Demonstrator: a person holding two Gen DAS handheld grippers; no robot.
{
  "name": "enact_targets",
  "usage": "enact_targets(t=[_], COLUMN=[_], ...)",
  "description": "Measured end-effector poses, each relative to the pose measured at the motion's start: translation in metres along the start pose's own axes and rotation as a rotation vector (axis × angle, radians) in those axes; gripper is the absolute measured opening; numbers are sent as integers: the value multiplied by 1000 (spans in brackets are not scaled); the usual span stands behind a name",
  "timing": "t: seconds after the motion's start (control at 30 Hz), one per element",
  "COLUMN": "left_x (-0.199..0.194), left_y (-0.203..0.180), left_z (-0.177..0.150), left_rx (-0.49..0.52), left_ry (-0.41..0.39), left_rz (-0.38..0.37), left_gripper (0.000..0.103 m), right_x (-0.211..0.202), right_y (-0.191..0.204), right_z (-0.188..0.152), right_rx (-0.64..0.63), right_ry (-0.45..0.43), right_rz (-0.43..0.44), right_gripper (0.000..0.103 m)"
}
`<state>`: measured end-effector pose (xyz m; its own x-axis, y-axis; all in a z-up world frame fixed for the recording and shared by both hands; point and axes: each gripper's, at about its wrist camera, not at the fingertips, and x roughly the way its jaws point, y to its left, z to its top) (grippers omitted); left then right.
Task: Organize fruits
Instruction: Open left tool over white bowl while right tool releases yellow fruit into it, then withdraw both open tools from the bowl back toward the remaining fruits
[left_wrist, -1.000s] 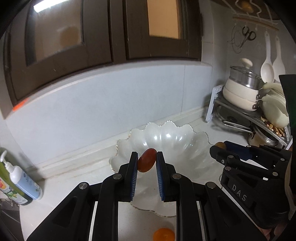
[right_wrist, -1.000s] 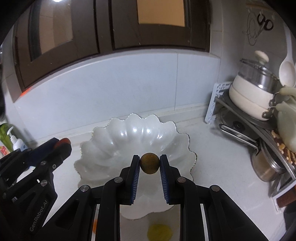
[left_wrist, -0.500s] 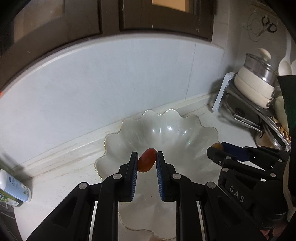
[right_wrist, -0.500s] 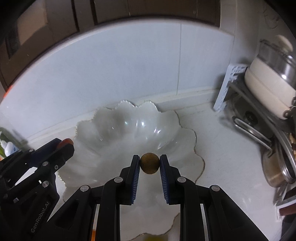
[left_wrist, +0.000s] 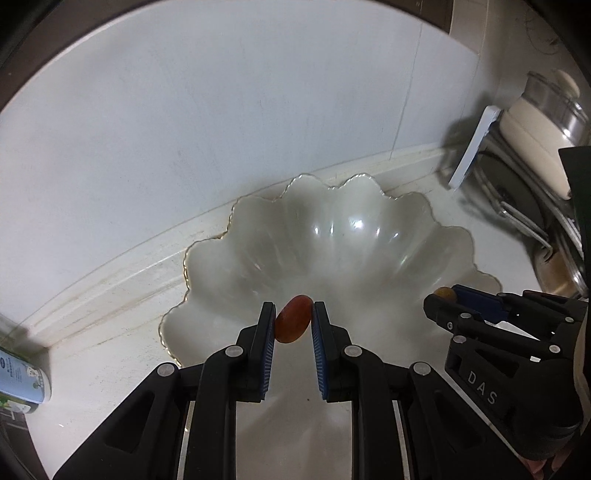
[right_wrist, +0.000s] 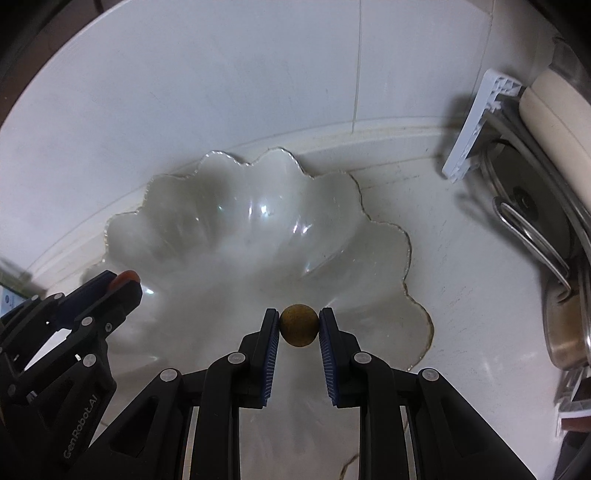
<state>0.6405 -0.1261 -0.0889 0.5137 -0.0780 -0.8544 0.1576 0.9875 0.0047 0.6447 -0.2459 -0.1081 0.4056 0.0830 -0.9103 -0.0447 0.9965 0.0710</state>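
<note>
Red oval fruit (left_wrist: 292, 325) pinched in left gripper (left_wrist: 293, 323), brown round fruit (right_wrist: 298, 325) pinched in right gripper (right_wrist: 298, 326); both held above the scalloped glass bowl (left_wrist: 236, 236) on white counter (right_wrist: 476, 280).

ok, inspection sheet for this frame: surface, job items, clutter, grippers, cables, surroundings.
Surface: pale countertop, some stains along the back edge.
Job's things: scalloped glass bowl with nothing lying in it; red oval fruit; round brown fruit.
Clutter: labelled bottle at the left edge; white rack holding a cream pot, pans and lids on the right.
Grippers: left gripper shut on the red oval fruit, right gripper shut on the round brown fruit, both over the bowl's near side.
Cables: nothing seen.
Surroundings: white tiled wall behind the bowl.
</note>
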Motion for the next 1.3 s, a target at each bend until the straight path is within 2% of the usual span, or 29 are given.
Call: enact_targets(t=[0.1, 0.23, 0.53, 0.57, 0.6, 0.63, 0.73, 0.97, 1.1, 1.2, 1.27, 1.3], left_x=[11, 23, 36, 37, 38, 37, 32, -1, -21, -36, -47, -51], left_y=[0, 2, 0, 0, -1, -1, -3, 0, -1, -1, 1, 1], left_z=[3, 0, -3, -3, -2, -3, -3, -4, -8, -11, -13, -14], left_rx=[-3, 4, 0, -2, -2, 0, 11, 22, 45, 54, 56, 55], left_ry=[29, 64, 109, 118, 121, 121, 102, 35, -9, -34, -55, -62], left_rz=[-22, -7, -6, -8, -7, -2, 22, 66, 115, 113, 112, 109], left_gripper=[21, 21, 24, 32, 44, 49, 52, 60, 61, 61, 63, 68], right_x=[8, 18, 22, 23, 23, 23, 18, -13, -35, -46, -55, -61], right_y=[-2, -1, 1, 0, -1, -3, -8, -8, -4, -3, -1, 0], right_z=[3, 5, 6, 6, 6, 6, 7, 1, -5, -9, -13, -16], right_rx=[7, -2, -10, -9, -1, 4, 17, -2, -16, -32, -39, -39], right_ry=[28, 58, 65, 68, 73, 74, 53, -16, -52, -74, -93, -104], right_rz=[0, -22, -27, -19, -9, -1, -12, -66, -89, -93, -91, -92], right_gripper=[23, 23, 25, 26, 27, 29, 35, 35, 35, 36, 43, 44])
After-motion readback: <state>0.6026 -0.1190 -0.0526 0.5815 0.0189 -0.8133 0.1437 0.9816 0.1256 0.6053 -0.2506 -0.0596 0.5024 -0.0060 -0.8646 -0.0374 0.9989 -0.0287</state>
